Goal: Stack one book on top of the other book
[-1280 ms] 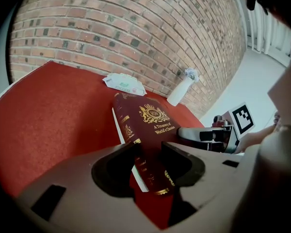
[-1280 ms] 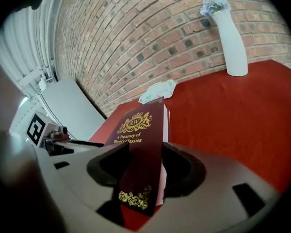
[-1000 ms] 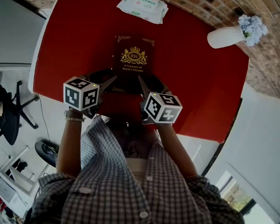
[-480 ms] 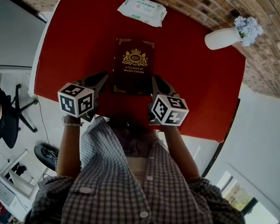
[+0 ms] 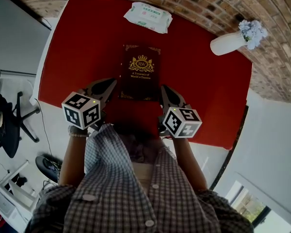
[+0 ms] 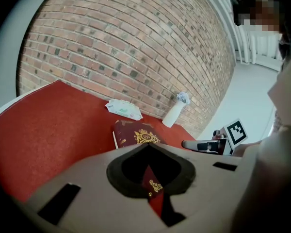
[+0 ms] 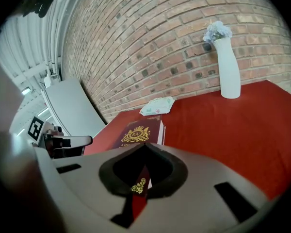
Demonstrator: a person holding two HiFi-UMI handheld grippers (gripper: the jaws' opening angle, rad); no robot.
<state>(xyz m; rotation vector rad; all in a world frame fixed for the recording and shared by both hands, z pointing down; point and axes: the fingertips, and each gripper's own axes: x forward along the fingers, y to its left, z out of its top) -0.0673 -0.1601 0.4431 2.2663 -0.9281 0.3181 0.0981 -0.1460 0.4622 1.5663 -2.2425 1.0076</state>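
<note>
Book (image 5: 141,72) lies flat on the red table (image 5: 87,42); we judge stacking done. Left gripper (image 5: 110,83) and right gripper (image 5: 164,89), jaws just closed on nothing, flank it; next, we withdraw.

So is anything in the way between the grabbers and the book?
Nothing visible is. The left gripper and right gripper, jaws just closed on nothing, sit beside the book's near corners with only bare red table between. The wipes pack and vase stand well behind the book.
</note>
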